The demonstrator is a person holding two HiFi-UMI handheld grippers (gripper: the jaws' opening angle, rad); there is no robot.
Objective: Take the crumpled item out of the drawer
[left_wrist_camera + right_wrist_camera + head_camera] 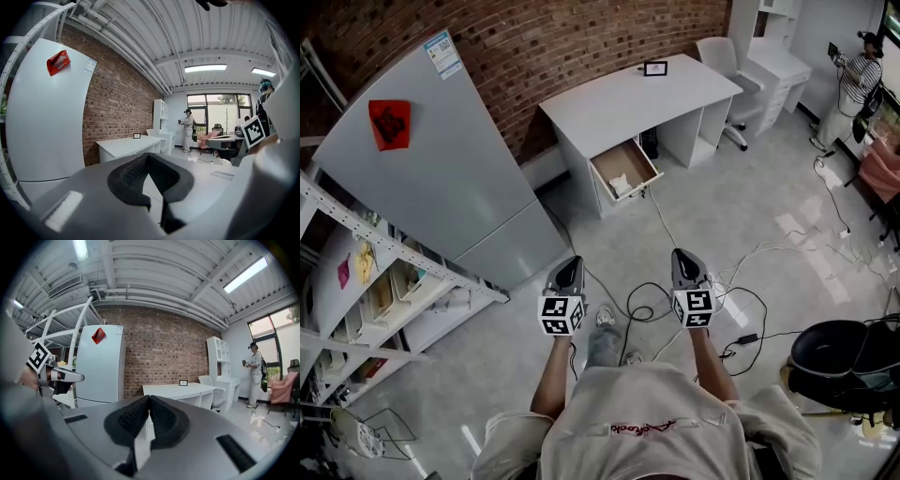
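In the head view my left gripper (570,266) and right gripper (685,256) hang side by side over the floor (787,272), well short of the far desk (628,94), whose open drawer (602,174) holds the crumpled white item (620,184). I should step nearer and spread one pair before reaching in. The left gripper view shows its fingers (133,176) pressed together, empty; the right gripper view likewise. Neither shows the drawer's inside.

white crumpled item (620,183) in open wooden drawer (645,157): too small to tell what it was | small black frame (655,67) on white desk (619,98): picture inside too tiny to see | red paper (390,123) on grey fridge (431,187): dark mark too blurry to read | black round chair (848,361): cut off by right edge
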